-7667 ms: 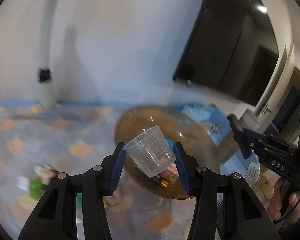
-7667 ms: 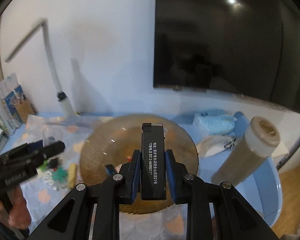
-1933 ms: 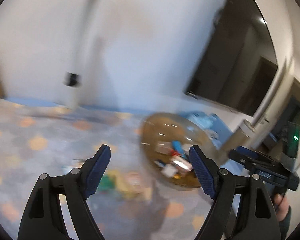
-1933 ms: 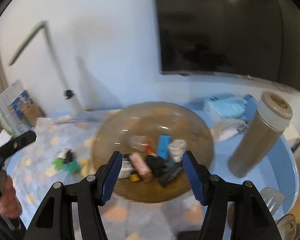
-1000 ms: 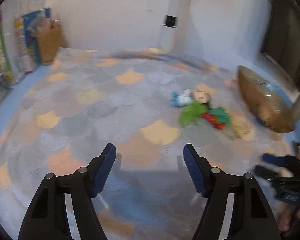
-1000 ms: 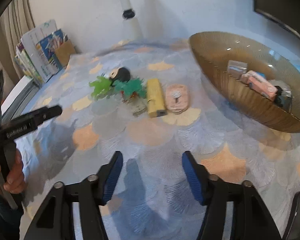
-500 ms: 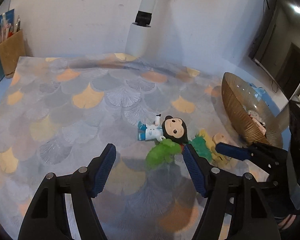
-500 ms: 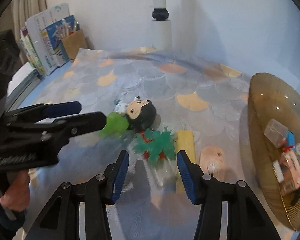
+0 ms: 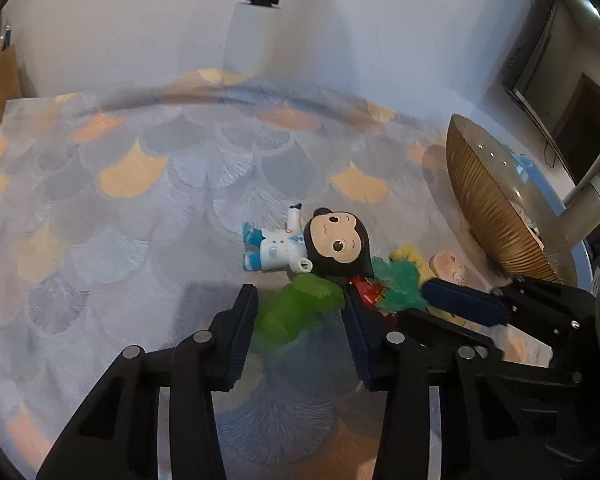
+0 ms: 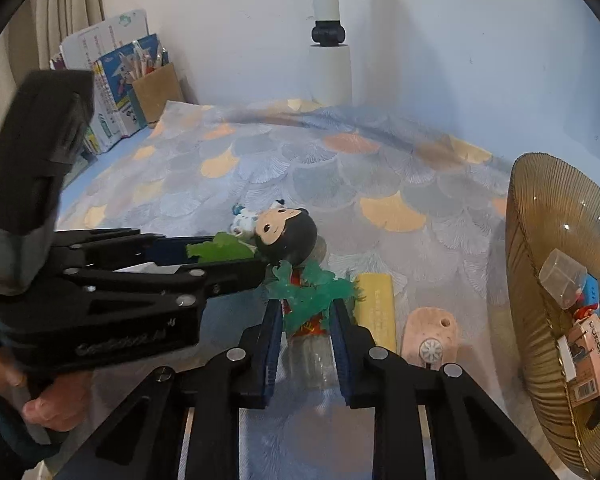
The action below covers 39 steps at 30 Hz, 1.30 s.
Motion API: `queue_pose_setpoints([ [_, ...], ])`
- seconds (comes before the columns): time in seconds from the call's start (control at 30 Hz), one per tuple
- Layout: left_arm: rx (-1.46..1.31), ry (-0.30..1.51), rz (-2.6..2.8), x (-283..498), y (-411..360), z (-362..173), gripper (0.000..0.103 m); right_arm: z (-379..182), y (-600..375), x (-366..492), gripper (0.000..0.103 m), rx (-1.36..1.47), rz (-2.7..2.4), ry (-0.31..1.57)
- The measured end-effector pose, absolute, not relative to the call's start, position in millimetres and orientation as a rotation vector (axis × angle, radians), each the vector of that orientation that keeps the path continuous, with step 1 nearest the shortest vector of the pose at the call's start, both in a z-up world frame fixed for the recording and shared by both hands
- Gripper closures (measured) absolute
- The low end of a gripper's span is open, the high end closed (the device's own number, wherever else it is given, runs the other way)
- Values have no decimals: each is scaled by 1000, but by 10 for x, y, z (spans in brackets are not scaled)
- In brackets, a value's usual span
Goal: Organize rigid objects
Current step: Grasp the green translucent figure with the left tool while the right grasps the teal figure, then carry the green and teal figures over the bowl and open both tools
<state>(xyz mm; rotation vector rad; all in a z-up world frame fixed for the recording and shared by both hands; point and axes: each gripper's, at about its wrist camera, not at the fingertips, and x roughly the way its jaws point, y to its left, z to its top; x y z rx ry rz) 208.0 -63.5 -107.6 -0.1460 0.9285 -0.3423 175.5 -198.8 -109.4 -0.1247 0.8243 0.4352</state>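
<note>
Several small items are already gathered in the amber bowl (image 10: 540, 240), while a doll (image 9: 300, 244), a yellow block (image 10: 376, 304) and a pink piece (image 10: 432, 336) are left lying on the surface (image 9: 140, 200). The left gripper (image 9: 298, 312) is spread around a light green toy (image 9: 296, 312), not yet clamped. The right gripper (image 10: 306, 320) is set closely about a teal toy (image 10: 312, 288) and a clear item beneath it; whether it is gripped cannot be told.

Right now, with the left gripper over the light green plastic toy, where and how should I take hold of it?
Grip the light green plastic toy across its narrow body, coming in low from the near side. It lies flat on the scale-patterned cloth, running away from the left gripper, whose open jaws already flank it. Its far end meets the black-haired doll figure, so close on the near half.
</note>
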Motion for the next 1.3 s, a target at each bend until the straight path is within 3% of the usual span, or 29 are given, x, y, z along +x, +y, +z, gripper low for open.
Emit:
queue_pose_setpoints([
  [0.13, -176, 891, -336, 1909, -502, -971, 63, -1035, -1996, 1611, 92, -142, 458, 812],
  [0.37, -165, 851, -242, 1446, -142, -916, 63, -1062, -2013, 1228, 92, -176, 522, 866],
  [0.47, -216, 858, -218, 1354, 58, -1003, 63, -1096, -2052, 1199, 79, -136, 494, 900],
  [0.53, -225, 861, -201, 1330, 115, -1048, 63, -1081, -2091, 1232, 55, -84, 480, 905],
  [0.6, -205, 860, -190, 1309, 104, -1082, 63, -1062, -2112, 1262, 44, -53, 464, 906],
  [0.8, -138, 836, -208, 1270, -27, -1065, 63, -1202, -2035, 1420, 44, 74, 496, 993],
  [0.97, -113, 833, -213, 1262, -68, -1063, 63, -1208, -1872, 1457, 44, -15, 404, 944],
  [1.1, -120, 833, -211, 1250, -62, -1063, 63, -1231, -1980, 1458, 64, 20, 396, 947],
  [1.3, -117, 835, -208, 1246, -72, -1067, 63, -1203, -2177, 1329, 64, 51, 478, 1010],
])
